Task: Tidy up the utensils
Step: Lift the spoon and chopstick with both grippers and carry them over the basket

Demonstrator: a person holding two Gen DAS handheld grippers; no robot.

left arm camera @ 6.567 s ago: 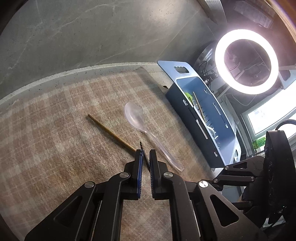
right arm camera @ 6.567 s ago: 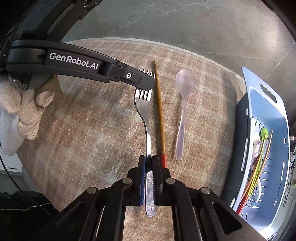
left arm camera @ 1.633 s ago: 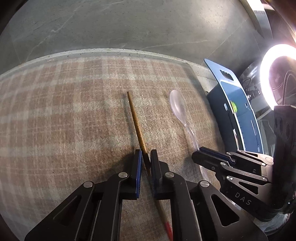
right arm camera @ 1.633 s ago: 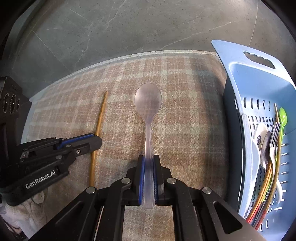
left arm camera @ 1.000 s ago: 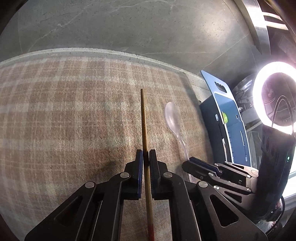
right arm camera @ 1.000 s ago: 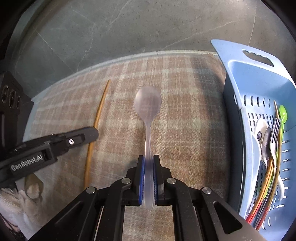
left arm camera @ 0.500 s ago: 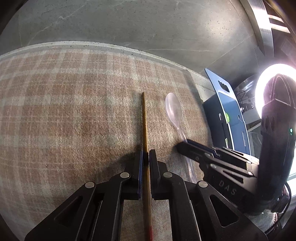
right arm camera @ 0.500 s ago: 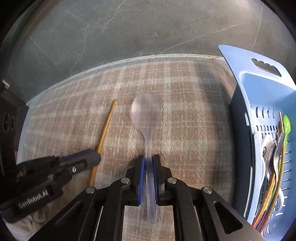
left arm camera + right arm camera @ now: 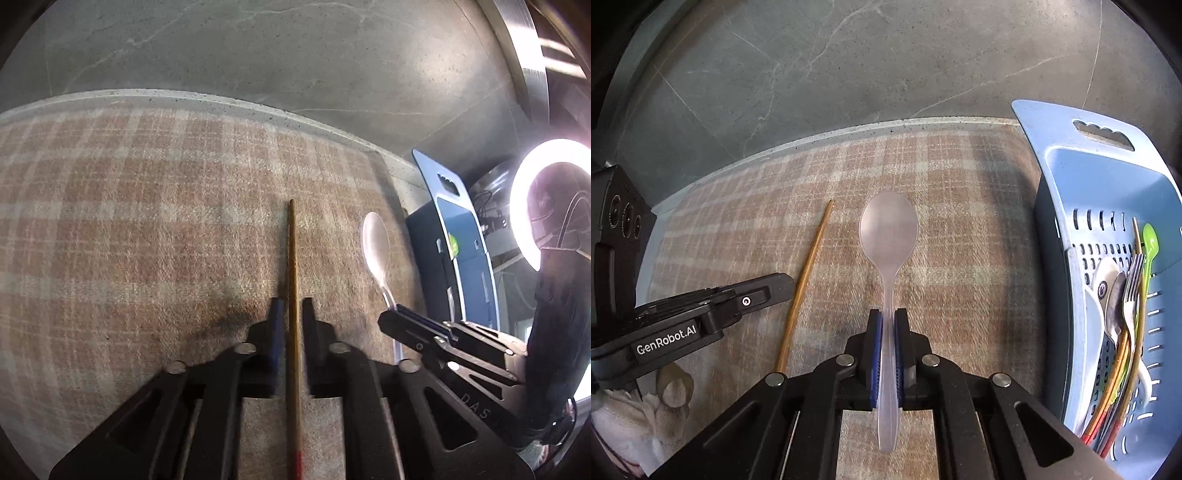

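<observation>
One chopstick (image 9: 293,280) lies between the left hand-held gripper's (image 9: 292,314) just-parted jaws; the right hand-held gripper (image 9: 888,325) pinches one clear spoon (image 9: 888,236).

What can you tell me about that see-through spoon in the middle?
The spoon looks like clear, frosted plastic, with an oval bowl and a thin, narrow handle. The right gripper is shut on its handle, the bowl pointing away over the plaid cloth. Whether it touches the cloth is unclear. A chopstick lies to its left.

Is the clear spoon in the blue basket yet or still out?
Out. The spoon is clamped by its handle in the right hand-held gripper over the plaid cloth, beside the basket.
</observation>
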